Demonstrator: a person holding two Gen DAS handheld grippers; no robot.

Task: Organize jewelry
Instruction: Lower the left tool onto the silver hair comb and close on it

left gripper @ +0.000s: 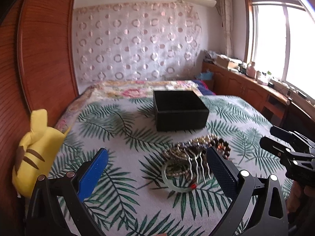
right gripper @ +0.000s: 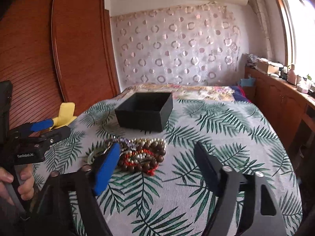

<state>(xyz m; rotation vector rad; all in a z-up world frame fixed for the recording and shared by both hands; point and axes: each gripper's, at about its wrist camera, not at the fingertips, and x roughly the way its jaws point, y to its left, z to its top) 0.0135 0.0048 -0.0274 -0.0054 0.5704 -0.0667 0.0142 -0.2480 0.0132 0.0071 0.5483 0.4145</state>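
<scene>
1. Jewelry (left gripper: 195,157) lies heaped on the leaf-print cover (left gripper: 122,129), in front of both grippers.
2. Left gripper (left gripper: 157,169): jaws wide apart, nothing held; the heap's comb (left gripper: 198,167) and green bangle (left gripper: 177,185) lie between and beyond the fingers.
3. Right gripper (right gripper: 157,163): jaws apart, empty; the bead strands (right gripper: 145,157) lie just past its blue pad (right gripper: 106,169).
4. Black box (left gripper: 180,109): open-topped, beyond the heap, apart from it.
5. Yellow plush (left gripper: 37,151): at the bed's left edge, against the wooden wardrobe (left gripper: 45,45).

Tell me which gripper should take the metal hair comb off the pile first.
Probably left. The left gripper, open, has the hair comb between its fingers; the right gripper, also open, faces the brown beads.
</scene>
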